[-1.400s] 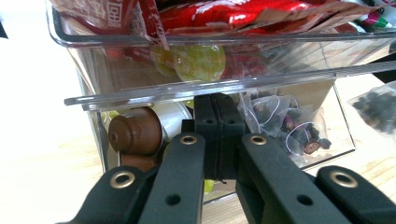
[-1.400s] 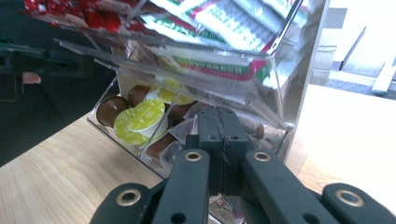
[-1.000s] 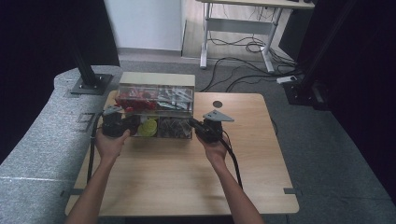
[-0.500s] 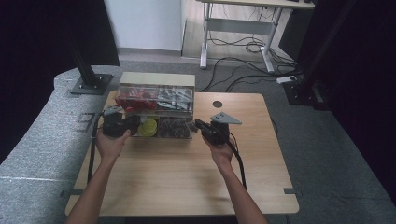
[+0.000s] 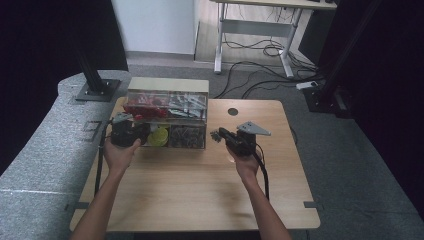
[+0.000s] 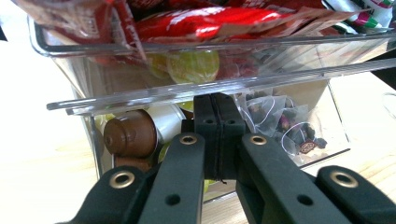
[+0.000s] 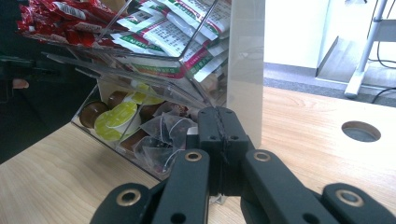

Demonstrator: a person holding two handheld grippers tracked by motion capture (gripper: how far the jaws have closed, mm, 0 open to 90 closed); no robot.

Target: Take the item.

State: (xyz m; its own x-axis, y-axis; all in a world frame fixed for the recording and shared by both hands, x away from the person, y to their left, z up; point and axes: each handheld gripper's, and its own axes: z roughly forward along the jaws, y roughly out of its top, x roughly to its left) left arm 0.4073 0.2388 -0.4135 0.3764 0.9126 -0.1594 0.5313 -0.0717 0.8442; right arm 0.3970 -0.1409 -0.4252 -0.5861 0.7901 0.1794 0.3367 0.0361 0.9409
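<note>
A clear two-tier organizer [image 5: 167, 95] stands at the table's back left. Its upper tier holds red packets [image 5: 145, 107] and green-and-white sachets [image 5: 189, 104]. The lower tier holds coffee capsules [image 5: 159, 136] and mesh tea bags [image 5: 187, 136]. My left gripper [image 5: 144, 134] is shut and empty, its tips at the lower tier's left front, near a brown capsule [image 6: 130, 135]. My right gripper [image 5: 218, 134] is shut and empty too, just right of the organizer's side wall [image 7: 245, 70]. The left gripper [image 6: 217, 100] points under the upper tier's rim. The right gripper [image 7: 219, 114] points toward the tea bags [image 7: 163, 135].
A round cable hole [image 5: 232, 112] lies in the tabletop behind the right gripper. A grey padded bench [image 5: 45, 140] with a black stand [image 5: 95, 85] runs along the table's left. Desk legs and cables [image 5: 260, 50] lie on the floor beyond.
My right gripper has drawn back a little to the right, away from the organizer's front. The left gripper has hardly moved.
</note>
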